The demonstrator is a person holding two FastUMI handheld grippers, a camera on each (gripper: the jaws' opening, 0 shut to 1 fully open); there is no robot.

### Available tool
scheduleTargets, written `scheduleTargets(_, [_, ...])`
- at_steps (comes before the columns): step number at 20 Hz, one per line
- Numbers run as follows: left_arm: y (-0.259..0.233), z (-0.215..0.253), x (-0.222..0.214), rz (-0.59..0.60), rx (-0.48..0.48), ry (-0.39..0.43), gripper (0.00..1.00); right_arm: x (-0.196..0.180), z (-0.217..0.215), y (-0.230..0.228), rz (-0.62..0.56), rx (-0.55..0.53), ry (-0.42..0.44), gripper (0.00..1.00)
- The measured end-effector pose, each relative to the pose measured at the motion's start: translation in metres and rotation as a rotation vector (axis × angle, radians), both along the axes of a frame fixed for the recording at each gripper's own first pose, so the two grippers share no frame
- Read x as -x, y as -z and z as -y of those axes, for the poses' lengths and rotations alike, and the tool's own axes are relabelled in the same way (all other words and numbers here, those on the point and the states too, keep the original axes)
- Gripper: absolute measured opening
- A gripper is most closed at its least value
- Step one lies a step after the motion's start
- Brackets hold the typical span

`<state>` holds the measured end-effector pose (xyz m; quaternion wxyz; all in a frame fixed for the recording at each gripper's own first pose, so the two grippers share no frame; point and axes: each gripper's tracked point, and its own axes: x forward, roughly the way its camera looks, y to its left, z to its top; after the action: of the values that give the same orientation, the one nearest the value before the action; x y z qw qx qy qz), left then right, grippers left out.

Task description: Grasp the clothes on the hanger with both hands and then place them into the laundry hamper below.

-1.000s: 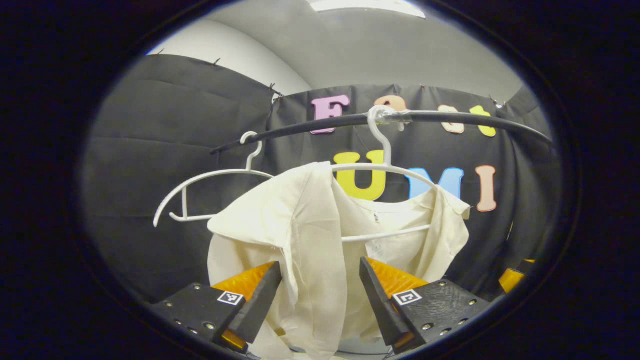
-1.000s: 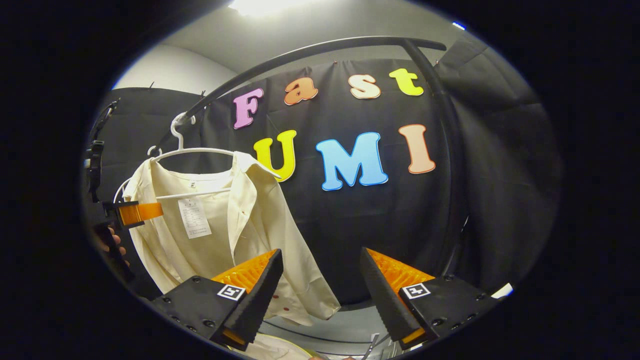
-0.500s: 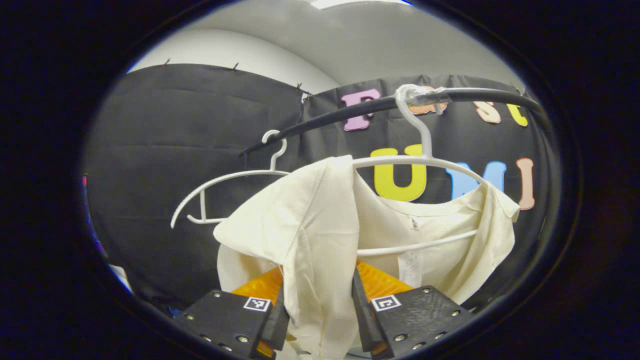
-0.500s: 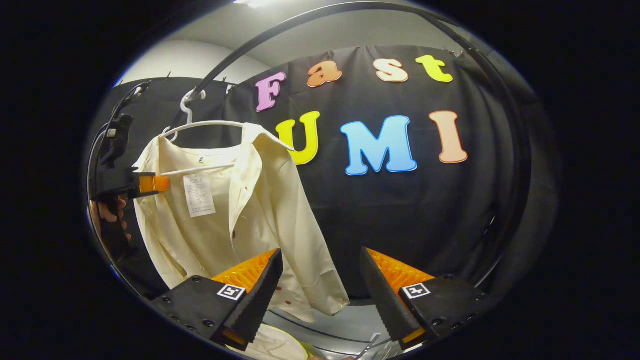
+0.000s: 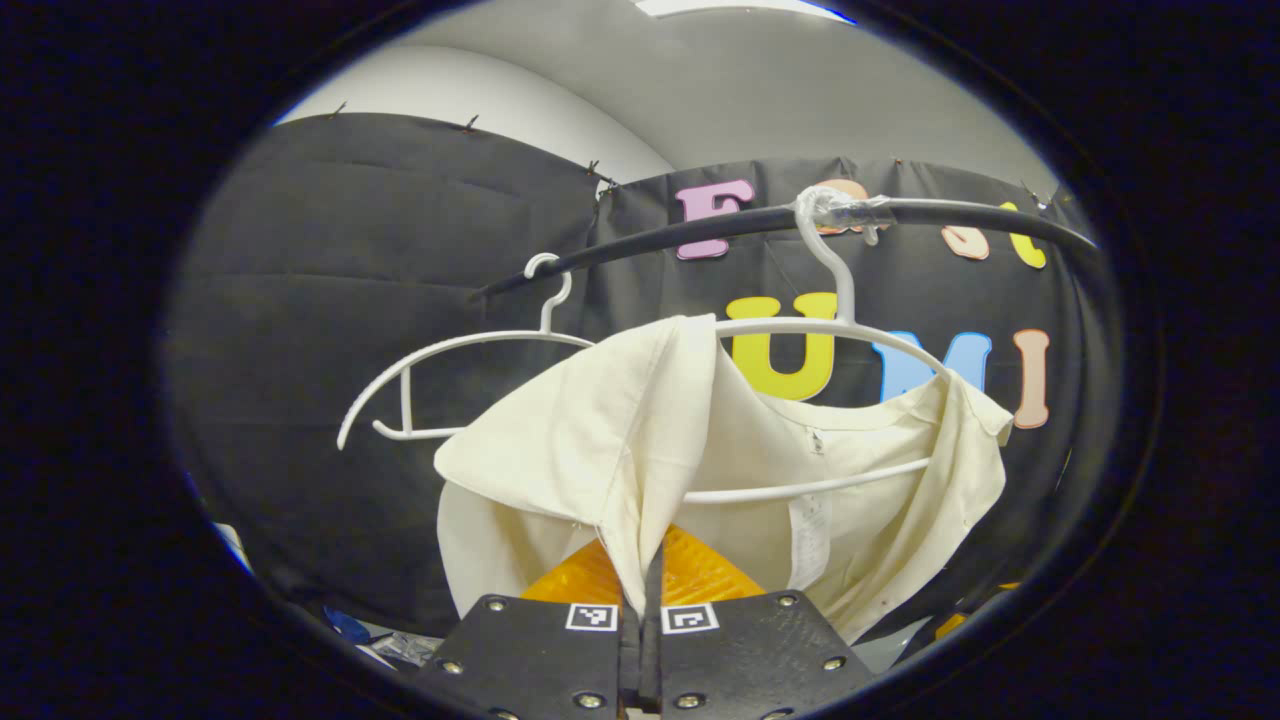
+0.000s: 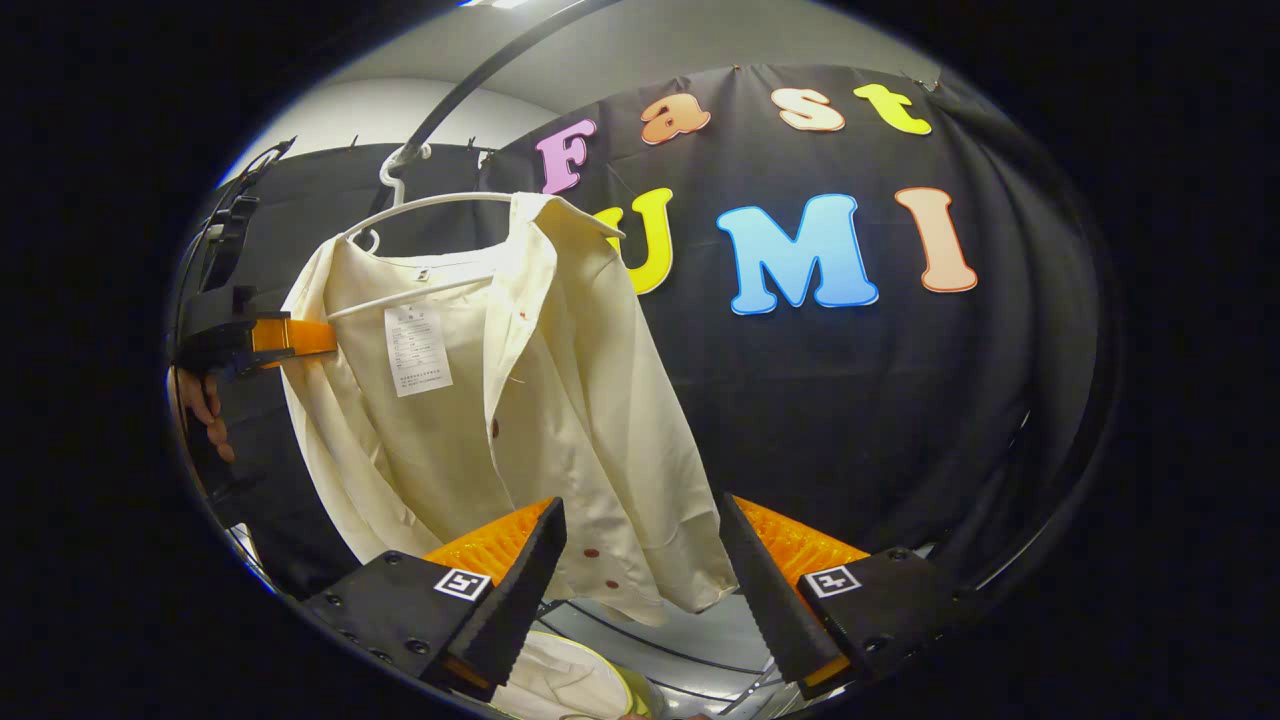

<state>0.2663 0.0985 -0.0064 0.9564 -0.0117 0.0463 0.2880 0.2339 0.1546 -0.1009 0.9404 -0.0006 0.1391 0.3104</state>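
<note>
Cream shirt [image 6: 520,400] hangs on the white hanger [image 5: 830,330], light and floppy, so the left gripper [image 5: 640,610] is pinched on its front edge while the right gripper [image 6: 640,570] is wide open near the hem, probably best grabbing the other front panel.

Both views face the shirt [image 5: 640,440] [image 6: 560,400]; left closer, right perhaps lower.

The left gripper [image 5: 640,625] has closed from wide open onto a fold of the cream shirt [image 5: 620,440]. The right gripper [image 6: 640,570], fingers apart, has moved nearer the shirt's hem.
</note>
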Motion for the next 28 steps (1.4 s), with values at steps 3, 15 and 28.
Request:
scheduleTargets(3, [-0.011, 0.006, 0.007, 0.041, 0.014, 0.039, 0.00, -0.003, -0.012, -0.012, 0.006, -0.037, 0.008, 0.98])
scheduleTargets(15, [-0.065, 0.001, 0.044, 0.144, 0.013, 0.173, 0.01, -0.001, -0.114, -0.094, 0.078, -0.240, -0.003, 0.98])
scheduleTargets(28, [-0.098, -0.028, 0.068, 0.152, -0.094, 0.169, 0.01, -0.067, -0.137, -0.090, 0.171, -0.122, 0.123, 0.63])
